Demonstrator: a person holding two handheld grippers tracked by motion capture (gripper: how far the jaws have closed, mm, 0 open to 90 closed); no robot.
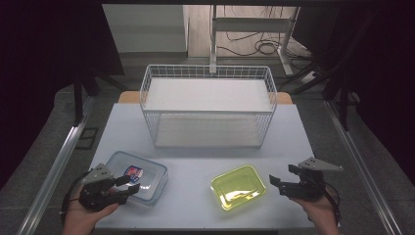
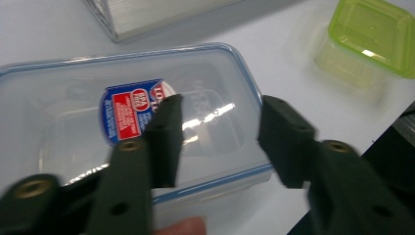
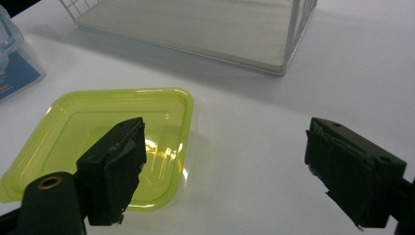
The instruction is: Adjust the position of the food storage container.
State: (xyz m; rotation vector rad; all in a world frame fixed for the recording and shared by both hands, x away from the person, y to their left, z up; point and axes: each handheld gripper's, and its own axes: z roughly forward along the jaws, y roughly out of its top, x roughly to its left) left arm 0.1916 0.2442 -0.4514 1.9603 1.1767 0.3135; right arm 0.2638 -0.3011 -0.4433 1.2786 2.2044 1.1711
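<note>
A clear lidded box [image 1: 147, 172] with a blue rim and a red-and-blue label lies at the front left of the white table [image 1: 191, 210]. My left gripper [image 1: 128, 184] hovers at its near right corner, open. In the left gripper view one jaw of the left gripper [image 2: 220, 105] stands over the lid of the clear box [image 2: 73, 112] and the other just past its edge. A yellow-green lidded tub [image 1: 238, 187] sits at the front centre. My right gripper [image 1: 283, 175] is open to its right. Seen from the right gripper [image 3: 225, 127], one jaw overlaps the near edge of the tub [image 3: 93, 127].
A white wire basket [image 1: 208, 73] with a pale floor stands at the back middle of the table; its corner shows as the basket [image 3: 288, 49] beyond the tub. Bare tabletop lies between the basket and the two boxes. Table edges run close by both hands.
</note>
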